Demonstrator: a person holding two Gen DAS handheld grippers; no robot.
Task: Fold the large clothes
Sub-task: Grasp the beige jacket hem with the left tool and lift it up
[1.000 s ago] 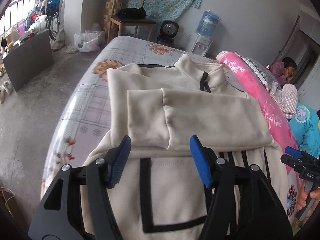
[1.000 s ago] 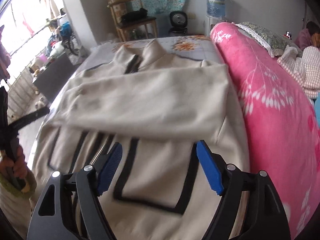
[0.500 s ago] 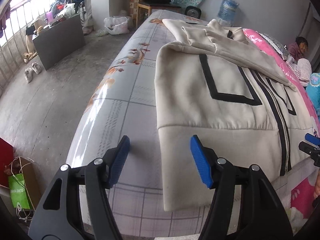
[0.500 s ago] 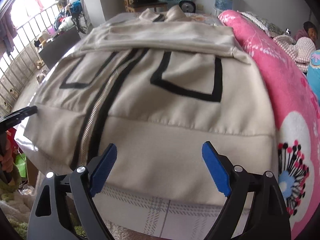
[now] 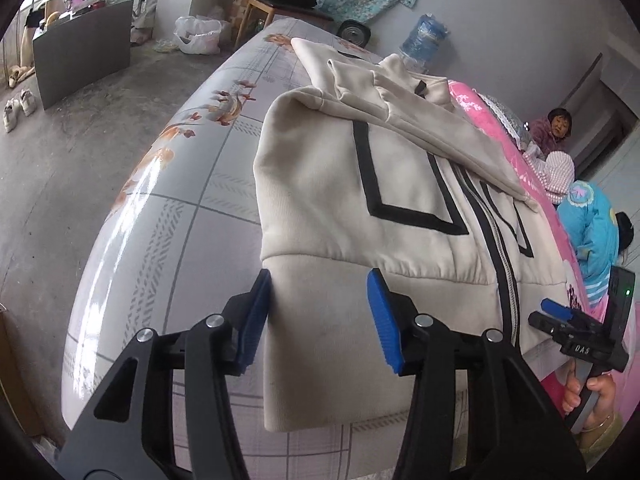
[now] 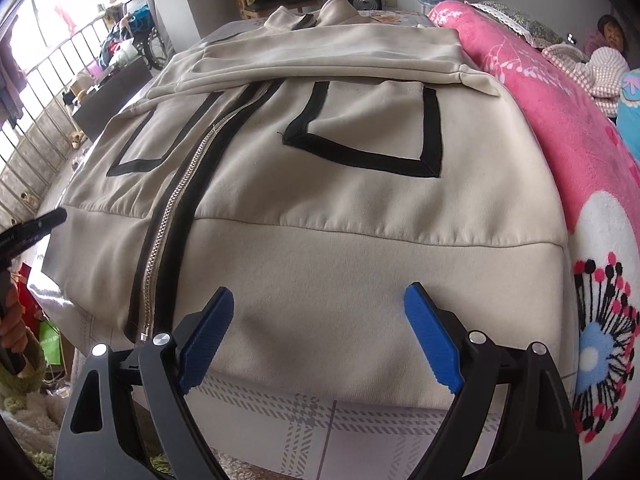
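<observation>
moved: both grippers now down at jacket (image 6: 360, 208) hem | left gripper (image 5: 318, 312): closing around hem corner | right gripper (image 6: 320, 332): spread wide, empty

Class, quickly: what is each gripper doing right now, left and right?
Left gripper: closing around the jacket hem corner, not yet pinching.
Right gripper: open over the hem, holding nothing.

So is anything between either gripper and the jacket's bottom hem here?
Nothing visible. The left gripper is closing with the jacket hem corner between its jaws; the right gripper stands open right at the hem, fabric bare.
</observation>
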